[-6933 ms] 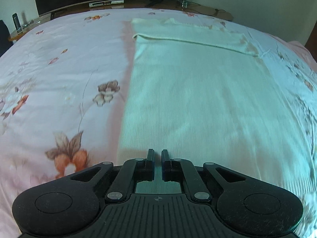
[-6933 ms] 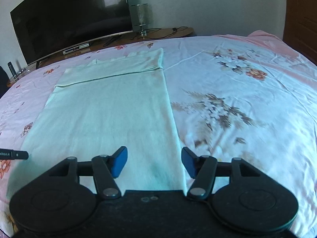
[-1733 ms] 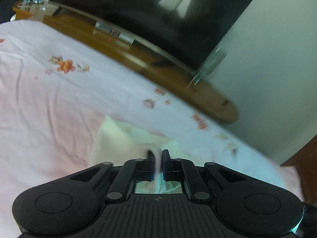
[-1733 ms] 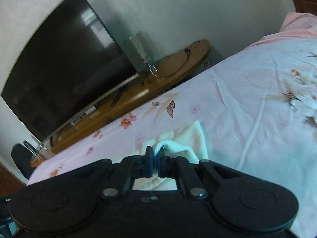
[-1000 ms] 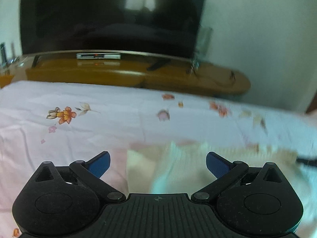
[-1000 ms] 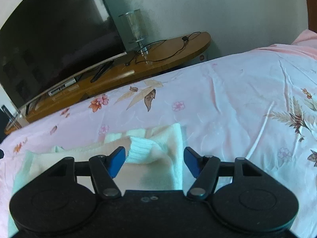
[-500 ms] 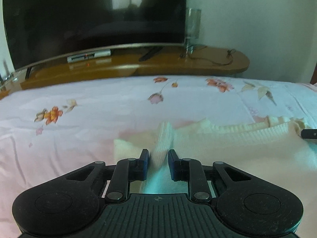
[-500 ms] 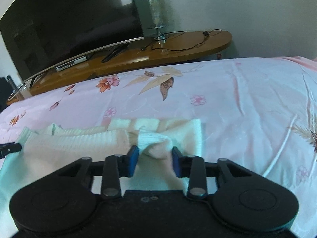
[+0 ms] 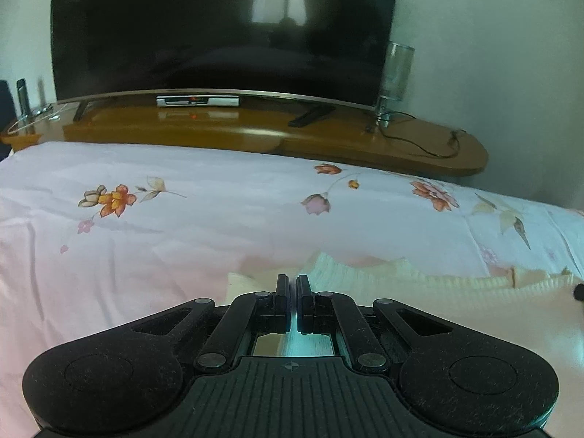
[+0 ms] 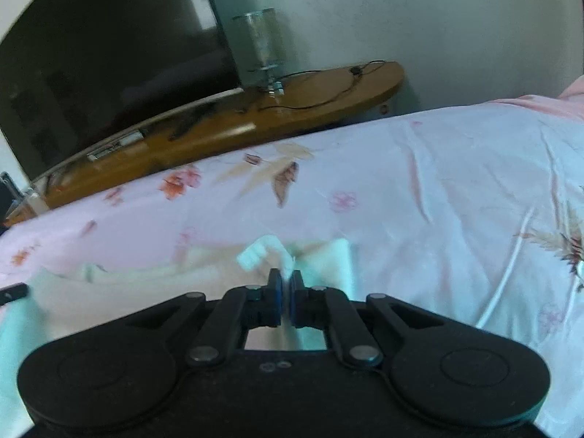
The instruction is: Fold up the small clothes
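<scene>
Floral bedsheet [image 9: 204, 226] fills foreground; dark TV [image 9: 219, 25] on wooden stand [image 9: 255, 135] behind. Cream knit garment [image 9: 419, 288] lies flat on bed, far edge toward TV. Left claw [image 9: 292, 286] pinched tight on left far corner. Right claw [image 10: 285, 281] clamped on right far corner, fabric bunched between pads; view blurred, so depth of grip uncertain. Step in hand: grasping far edge for fold. Next move likely calls for lifting both corners evenly, carrying them toward near hem.

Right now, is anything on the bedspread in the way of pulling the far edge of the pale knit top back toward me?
Nothing visible. Both the left gripper and right gripper are shut on the pale ribbed knit top, and only its own fabric lies on the floral pink bedspread nearer the cameras; the grippers hide part of it.
</scene>
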`<action>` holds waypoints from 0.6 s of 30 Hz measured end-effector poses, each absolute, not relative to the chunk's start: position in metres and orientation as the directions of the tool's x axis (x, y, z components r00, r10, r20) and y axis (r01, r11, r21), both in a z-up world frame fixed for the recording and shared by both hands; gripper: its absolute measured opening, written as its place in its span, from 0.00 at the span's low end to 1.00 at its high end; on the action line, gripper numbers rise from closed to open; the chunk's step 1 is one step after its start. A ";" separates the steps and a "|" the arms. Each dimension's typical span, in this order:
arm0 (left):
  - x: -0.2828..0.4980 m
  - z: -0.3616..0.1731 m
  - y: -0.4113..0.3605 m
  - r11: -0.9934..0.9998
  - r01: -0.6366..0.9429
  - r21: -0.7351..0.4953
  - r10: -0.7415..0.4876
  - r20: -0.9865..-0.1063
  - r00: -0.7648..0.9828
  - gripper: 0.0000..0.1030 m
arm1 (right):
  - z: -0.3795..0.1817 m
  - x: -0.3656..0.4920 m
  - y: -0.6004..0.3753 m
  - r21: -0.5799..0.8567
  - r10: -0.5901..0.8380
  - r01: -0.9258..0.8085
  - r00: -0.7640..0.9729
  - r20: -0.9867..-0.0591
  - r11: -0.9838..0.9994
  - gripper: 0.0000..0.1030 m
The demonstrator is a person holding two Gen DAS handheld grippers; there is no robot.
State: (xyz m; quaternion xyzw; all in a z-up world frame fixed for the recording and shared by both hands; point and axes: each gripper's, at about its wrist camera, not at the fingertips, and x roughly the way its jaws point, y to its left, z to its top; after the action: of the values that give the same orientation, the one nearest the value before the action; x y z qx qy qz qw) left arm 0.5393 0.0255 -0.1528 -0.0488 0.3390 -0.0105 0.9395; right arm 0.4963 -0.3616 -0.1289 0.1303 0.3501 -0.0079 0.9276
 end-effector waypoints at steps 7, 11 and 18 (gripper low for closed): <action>0.547 -0.149 0.031 0.987 -0.076 -0.143 -0.031 -0.624 0.781 0.03 | -0.118 0.499 -0.348 0.195 0.055 0.075 0.808 -0.587 0.978 0.04; 0.546 -0.159 0.027 0.994 -0.057 -0.093 -0.019 -0.664 0.747 0.03 | -0.142 0.513 -0.345 0.132 0.020 0.096 0.732 -0.681 0.987 0.05; 0.503 -0.133 0.015 0.997 0.048 -0.054 -0.071 -0.624 0.778 0.04 | -0.110 0.483 -0.347 0.146 0.015 0.094 0.794 -0.608 0.985 0.23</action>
State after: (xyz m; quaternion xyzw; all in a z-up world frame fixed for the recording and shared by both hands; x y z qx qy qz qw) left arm 0.5033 0.0150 -0.1331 -0.0178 0.3316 -0.0315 0.9427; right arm 0.4832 -0.3474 -0.1097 0.0847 0.3205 -0.0209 0.9432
